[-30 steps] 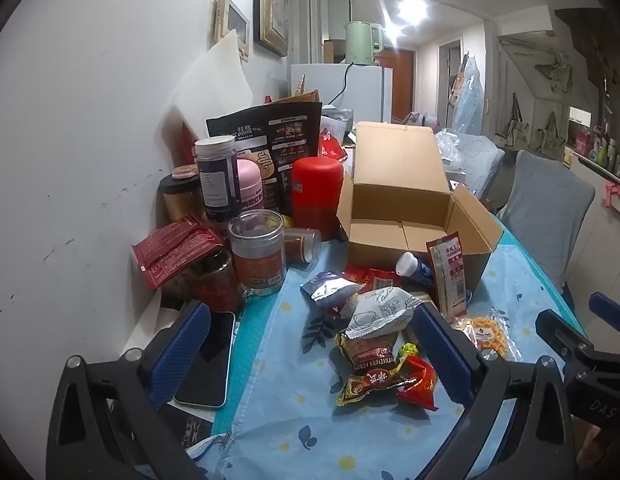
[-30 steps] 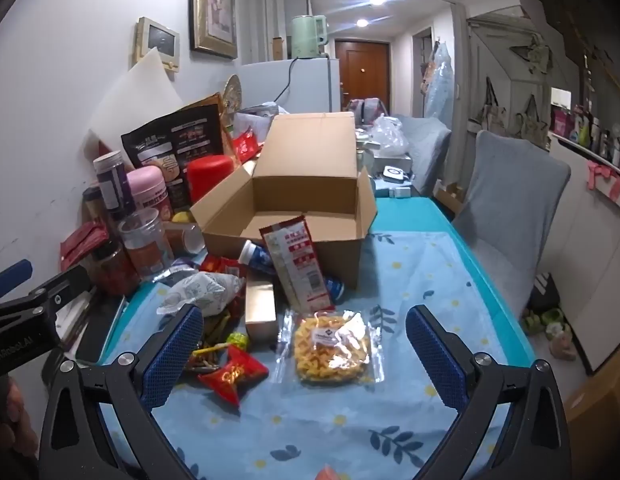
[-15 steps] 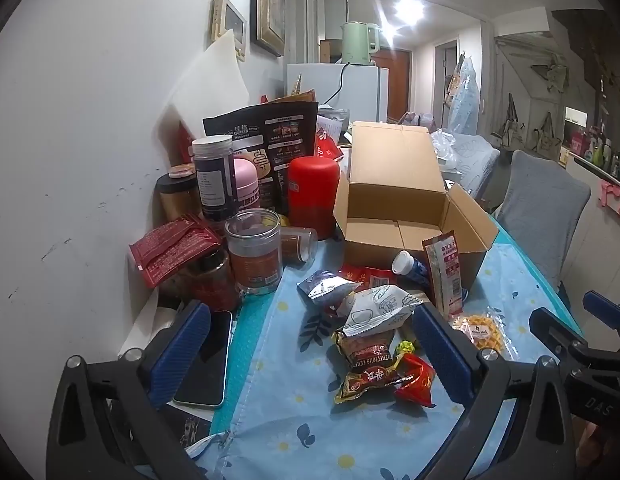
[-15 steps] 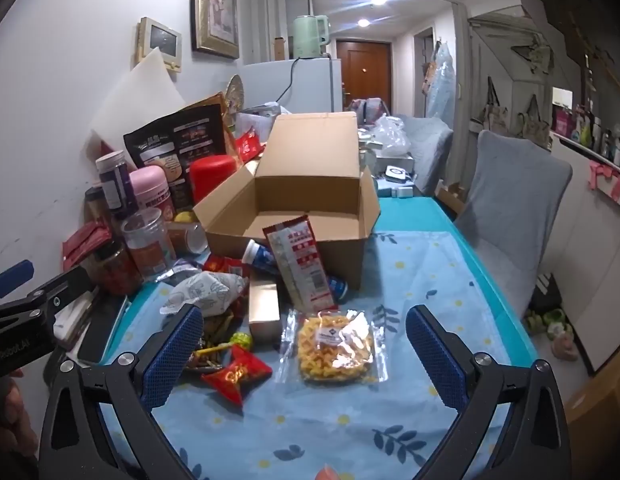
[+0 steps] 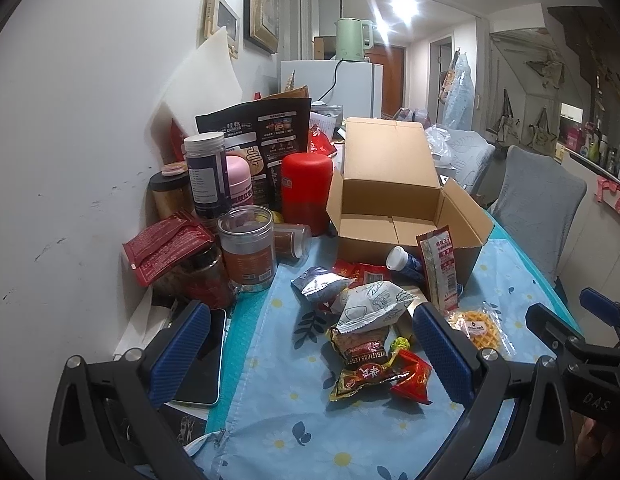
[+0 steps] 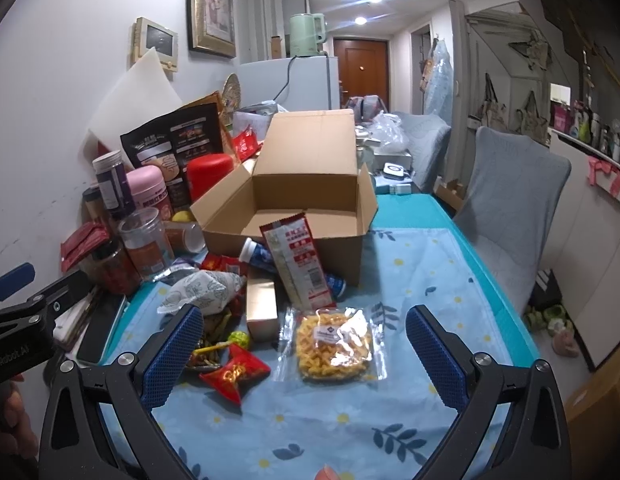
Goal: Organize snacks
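Left gripper (image 5: 310, 354) hung wide open, empty, above the near edge of the table (image 5: 278, 408); right gripper (image 6: 304, 354) likewise spread wide, holding nothing. Between the right gripper's blue pads (image 6: 172, 354) lay a clear waffle packet (image 6: 333, 345) and a red candy wrapper (image 6: 235, 371). Just beyond: gold box (image 6: 262, 304), white leaf-print packet (image 6: 204, 288), tall red-and-white sachet (image 6: 300, 264) leaning on the open cardboard box (image 6: 310, 216) at the table's middle. Jars (image 5: 248, 252) crowded the left edge by the wall.
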The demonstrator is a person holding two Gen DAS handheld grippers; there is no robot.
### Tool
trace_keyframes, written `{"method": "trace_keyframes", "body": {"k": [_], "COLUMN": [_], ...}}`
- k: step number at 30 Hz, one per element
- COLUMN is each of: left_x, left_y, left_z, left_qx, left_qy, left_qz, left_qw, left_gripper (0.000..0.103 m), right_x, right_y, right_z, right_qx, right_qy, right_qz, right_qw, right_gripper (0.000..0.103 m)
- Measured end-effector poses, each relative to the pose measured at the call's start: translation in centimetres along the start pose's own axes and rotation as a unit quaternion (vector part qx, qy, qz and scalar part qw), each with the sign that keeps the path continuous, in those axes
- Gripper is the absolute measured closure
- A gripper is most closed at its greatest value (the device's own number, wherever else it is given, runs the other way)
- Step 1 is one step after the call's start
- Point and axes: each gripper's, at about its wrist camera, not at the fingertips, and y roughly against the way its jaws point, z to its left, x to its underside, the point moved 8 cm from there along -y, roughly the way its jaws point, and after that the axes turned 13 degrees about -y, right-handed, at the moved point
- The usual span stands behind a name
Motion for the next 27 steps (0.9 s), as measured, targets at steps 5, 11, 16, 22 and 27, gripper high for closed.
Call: {"method": "trace_keyframes", "body": {"k": [5, 11, 16, 22, 27], "left_x": [0.08, 0.03, 0.12, 0.13, 0.05], "left_y": [-0.08, -0.17, -0.29, -0.38, -0.3], "left_z": [-0.11, -0.25, -0.41, -0.7, -0.88], "left_qx": [0.005, 0.009, 0.012, 0.018, 0.023], "left_qy": [-0.002, -0.004, -0.003, -0.005, -0.006], "left_qz": [0.001, 0.001, 0.003, 0.005, 0.003], "left_qw": [1.0, 1.0, 0.9999, 0.9998, 0.9997], "left_gripper": [0.0, 0.0, 0.0, 0.0, 0.0], "right_x": [0.06, 0.2, 0.2, 0.32, 0.33], "right_y": [-0.05, -0.17, -0.22, -0.46, -0.5], "right_z": [0.03, 0.21, 0.2, 0.11, 0.08], "right_qx": [0.003, 0.004, 0.003, 0.003, 0.003], "right_qy": [-0.002, -0.004, -0.004, -0.007, -0.007], "right_qz": [0.0, 0.002, 0.002, 0.006, 0.005], "right_qw": [1.0, 1.0, 1.0, 1.0, 1.0], "right_gripper": [0.0, 0.0, 0.0, 0.0, 0.0]}}
